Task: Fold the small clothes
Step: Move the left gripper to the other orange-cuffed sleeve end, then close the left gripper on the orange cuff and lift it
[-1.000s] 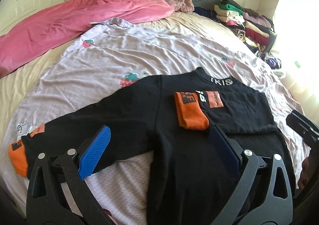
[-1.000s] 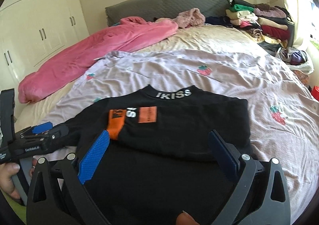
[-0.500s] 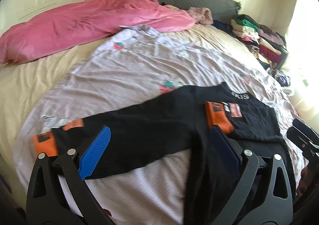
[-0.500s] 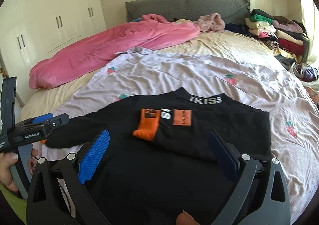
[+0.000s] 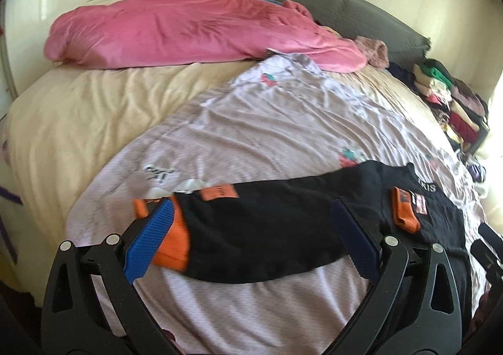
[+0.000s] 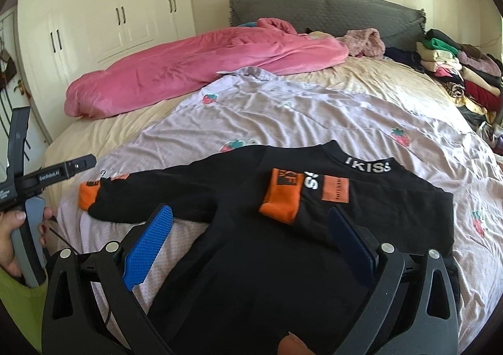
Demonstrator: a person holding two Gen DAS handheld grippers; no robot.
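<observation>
Black sweater [image 6: 283, 229] lies flat near the bed's [image 5: 78, 110] foot edge, one sleeve already folded across. Left gripper [image 5: 251, 238], fingers apart and empty, faces the outstretched sleeve's orange cuff [image 5: 171, 245]; pinching it comes next. Right gripper [image 6: 251, 242] hovers agape.

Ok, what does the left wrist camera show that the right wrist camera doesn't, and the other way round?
Only the left wrist view shows the printed scribble on the lilac sheet, plus the left gripper open over the sweater's outstretched sleeve. Only the right wrist view shows the full collar lettering and the hand holding the left gripper's handle. Both show the black sweater, its orange cuffs, the pink blanket and the clothes stack.
</observation>
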